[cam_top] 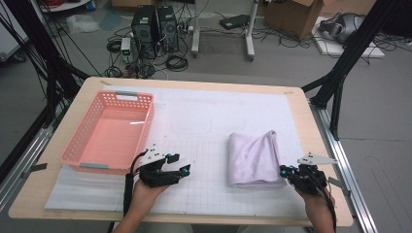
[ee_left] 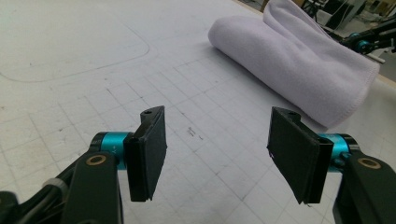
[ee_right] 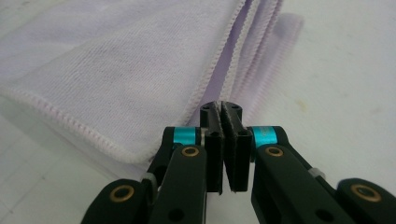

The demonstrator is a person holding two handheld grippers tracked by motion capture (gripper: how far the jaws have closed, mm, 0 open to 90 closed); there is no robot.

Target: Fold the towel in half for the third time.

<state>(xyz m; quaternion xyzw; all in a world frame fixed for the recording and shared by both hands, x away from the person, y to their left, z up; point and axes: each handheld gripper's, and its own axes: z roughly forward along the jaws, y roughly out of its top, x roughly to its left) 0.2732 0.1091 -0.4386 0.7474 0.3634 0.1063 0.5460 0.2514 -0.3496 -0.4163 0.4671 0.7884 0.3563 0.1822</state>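
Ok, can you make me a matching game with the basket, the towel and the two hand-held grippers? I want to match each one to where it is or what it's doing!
Things:
1. basket
2. towel
3. left hand-held gripper
4. right hand-held gripper

States:
A. jaws shut, right at the towel's hemmed edge
B. pink, on the left side of the table, nothing in it
C. jaws wide apart over the gridded mat
D. pale purple, folded, lying on the mat

Pairs: 1-B, 2-D, 3-C, 4-A
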